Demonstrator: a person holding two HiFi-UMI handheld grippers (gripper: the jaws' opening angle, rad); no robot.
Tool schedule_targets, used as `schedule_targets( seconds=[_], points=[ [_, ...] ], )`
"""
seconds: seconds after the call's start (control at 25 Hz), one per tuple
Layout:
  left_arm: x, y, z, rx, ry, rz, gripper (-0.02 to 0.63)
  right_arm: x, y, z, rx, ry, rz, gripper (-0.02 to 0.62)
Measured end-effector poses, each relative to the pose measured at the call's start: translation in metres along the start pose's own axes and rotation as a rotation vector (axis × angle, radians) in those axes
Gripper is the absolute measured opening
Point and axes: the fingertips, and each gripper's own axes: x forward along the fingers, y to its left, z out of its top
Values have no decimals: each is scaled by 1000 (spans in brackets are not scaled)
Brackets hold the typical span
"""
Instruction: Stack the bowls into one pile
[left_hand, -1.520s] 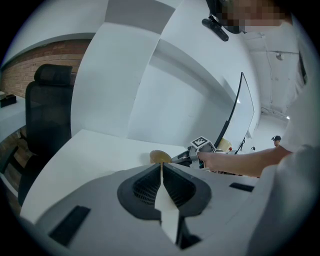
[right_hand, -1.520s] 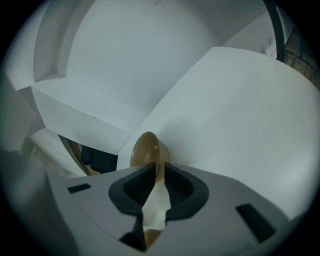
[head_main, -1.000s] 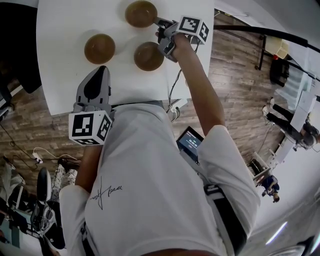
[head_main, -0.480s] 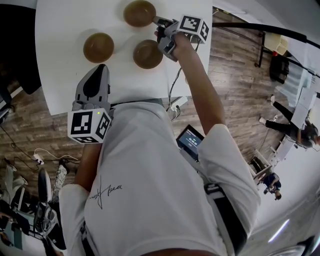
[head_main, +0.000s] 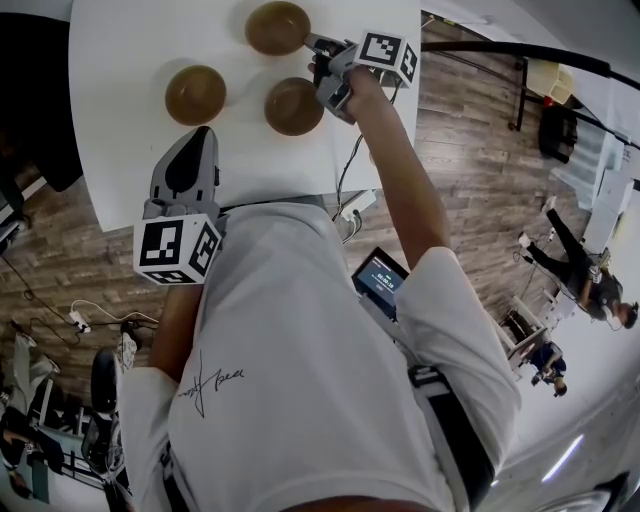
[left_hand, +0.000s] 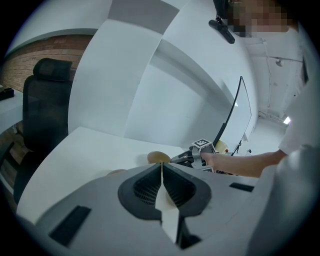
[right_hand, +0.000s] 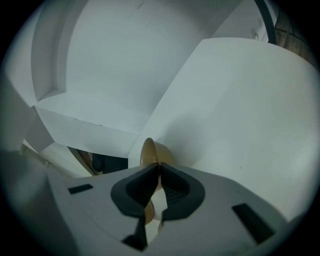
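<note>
At the lower left of the head view, the left gripper (head_main: 203, 135) hangs over the near edge of the white table (head_main: 120, 160). Its jaws are pressed together with nothing between them, which its own view (left_hand: 161, 169) confirms. It points up the frame, toward the left bowl (head_main: 195, 94), but stays clearly apart from it.

A little to the right, at the upper centre, stands the middle bowl (head_main: 294, 105). It sits open side up, just beside the right hand.

Farther up the frame, the right gripper (head_main: 310, 44) reaches to the far bowl (head_main: 278, 27) from the right side. In its own view the jaws (right_hand: 159, 169) are almost together, and the thin brown rim of the far bowl (right_hand: 151, 150) is clamped between them. I cannot tell if this bowl is already lifted from the table.

From the gripped bowl, the middle bowl lies directly below in the frame and near, while the left bowl lies down and to the left, farther away. So I judge the middle bowl is the easier target, and the right hand is the nearer one for it. The three bowls are not yet stacked.
</note>
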Motion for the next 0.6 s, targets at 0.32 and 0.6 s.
schedule_targets(
  seconds=[0.32, 0.6],
  points=[
    [-1, 1, 3, 7, -2, -10, 8, -3, 9, -3, -7, 0, 30, 25],
    [-1, -2, 4, 14, -9, -20, 8, -11, 13, -6, -15, -3, 48, 25]
  ],
)
